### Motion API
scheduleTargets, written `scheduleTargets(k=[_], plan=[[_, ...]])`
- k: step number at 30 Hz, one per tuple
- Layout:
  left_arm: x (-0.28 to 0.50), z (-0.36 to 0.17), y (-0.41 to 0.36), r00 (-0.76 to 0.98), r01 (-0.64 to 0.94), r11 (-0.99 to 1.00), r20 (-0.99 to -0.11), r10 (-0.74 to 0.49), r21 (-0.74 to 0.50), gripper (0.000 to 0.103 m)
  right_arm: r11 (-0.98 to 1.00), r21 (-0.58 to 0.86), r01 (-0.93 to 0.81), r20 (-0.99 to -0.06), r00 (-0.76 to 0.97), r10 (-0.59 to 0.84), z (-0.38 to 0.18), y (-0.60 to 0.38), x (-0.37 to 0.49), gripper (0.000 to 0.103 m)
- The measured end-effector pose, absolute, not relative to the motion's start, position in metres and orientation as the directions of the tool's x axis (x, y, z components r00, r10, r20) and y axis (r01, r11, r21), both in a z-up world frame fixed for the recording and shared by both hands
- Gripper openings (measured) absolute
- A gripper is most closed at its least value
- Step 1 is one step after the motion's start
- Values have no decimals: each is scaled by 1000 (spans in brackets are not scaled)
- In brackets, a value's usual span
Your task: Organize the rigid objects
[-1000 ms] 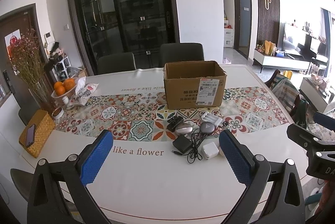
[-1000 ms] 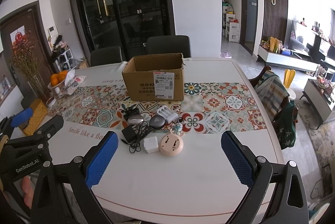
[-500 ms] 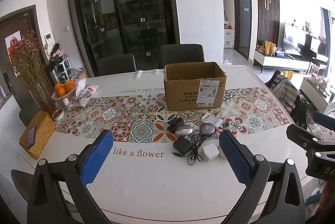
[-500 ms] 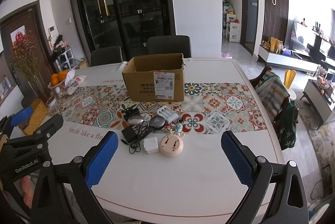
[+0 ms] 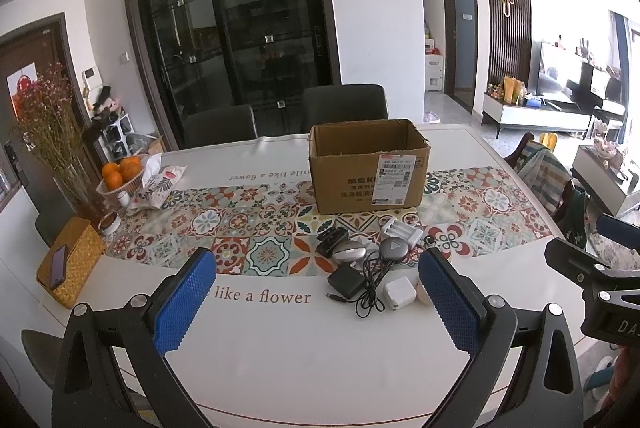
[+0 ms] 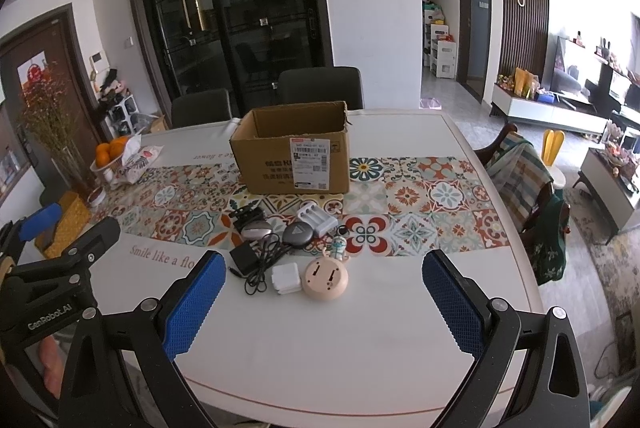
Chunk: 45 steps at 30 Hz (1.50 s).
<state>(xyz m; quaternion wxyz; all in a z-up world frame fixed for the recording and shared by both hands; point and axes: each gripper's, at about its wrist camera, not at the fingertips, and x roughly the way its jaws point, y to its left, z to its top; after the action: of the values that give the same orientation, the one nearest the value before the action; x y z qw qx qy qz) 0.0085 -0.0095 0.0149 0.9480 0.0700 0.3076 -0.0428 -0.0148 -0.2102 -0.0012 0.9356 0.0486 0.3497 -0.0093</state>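
Rigid objects for sorting lie in one tight cluster on the table, just in front of the open cardboard box, which stands upright on the patterned runner and shows nothing inside from either view. Cluster contents, right wrist view: a round pink device nearest the edge, a white square adapter touching or just beside it, a black adapter with its thin black cable trailing across neighbours, a grey oval item, a dark round puck, a white battery charger, a small figurine and a black clip-like piece at the back. Left gripper is held above the near table edge, jaws spread wide, nothing between them; right gripper likewise, jaws wide and empty, roughly lined up with the pink device. Neither touches any object. Judgement: sorting not begun; all items remain outside the box. Risks noted: the cable lies looped over or against several pieces, so lifting the black adapter is likely to drag the puck or grey item along; the objects sit so close that a wide jaw closing on one may nudge or trap its neighbour; the pink device's domed, smooth body could slip from a shallow pinch; the figurine, small and upright, may topple if brushed; the box wall facing the cluster could catch a low carry
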Motion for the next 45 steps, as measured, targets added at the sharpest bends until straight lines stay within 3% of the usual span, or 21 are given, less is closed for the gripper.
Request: scheduleTargets(k=[17,34,45], plan=[[17,8,-10,792,129,986,-610,-38,106,103,995,85,55,-673,739,16,-13,-210,-4,99],[68,-73,3,621,168,983,-783,-49,71,103,992,98,79,-837,545,39,-82,-197,43,99],[111,-90,4,584,277,959,-804,-111,68,103,983,86,162,-884,468,0,-107,-185,83,99]])
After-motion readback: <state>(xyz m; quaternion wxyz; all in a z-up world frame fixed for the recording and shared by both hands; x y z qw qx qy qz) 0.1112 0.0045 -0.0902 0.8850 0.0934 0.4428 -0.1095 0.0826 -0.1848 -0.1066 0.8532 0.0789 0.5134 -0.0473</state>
